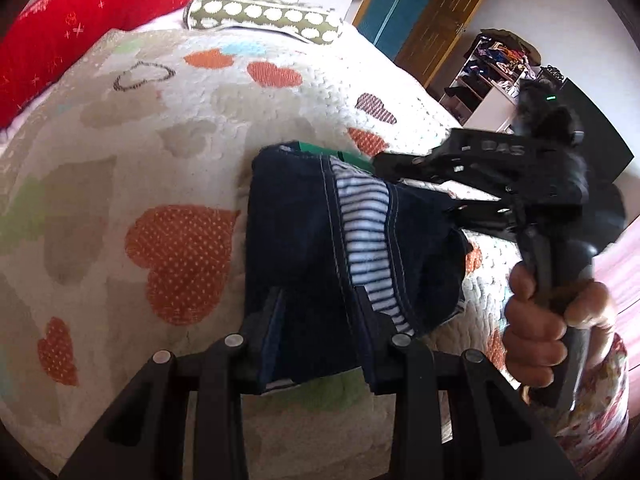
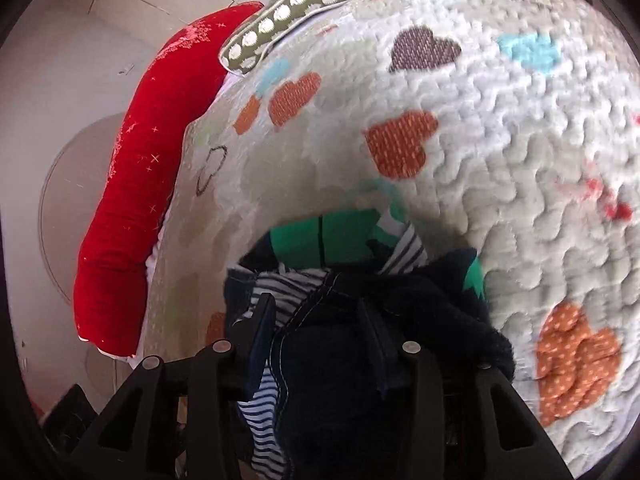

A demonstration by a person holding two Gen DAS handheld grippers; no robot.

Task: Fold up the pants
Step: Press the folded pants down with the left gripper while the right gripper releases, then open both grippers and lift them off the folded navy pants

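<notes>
Bright, soft daylight; heavy fisheye bending at edges; right view motion-blurred.

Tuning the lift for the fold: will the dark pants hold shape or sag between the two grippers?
Likely floppy: the pants drape and bunch between the left hand-held gripper and right hand-held gripper. Probably light, being small. The stitched seams and striped lining may stiffen some edges; the quilt probably grips dragged fabric.

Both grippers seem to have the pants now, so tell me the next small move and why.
Probably carry the held edge over toward the far end and lay it down. Both the left gripper and right gripper have navy pants between their fingers, and the cloth is bunched and part-folded on the heart-patterned quilt.
</notes>
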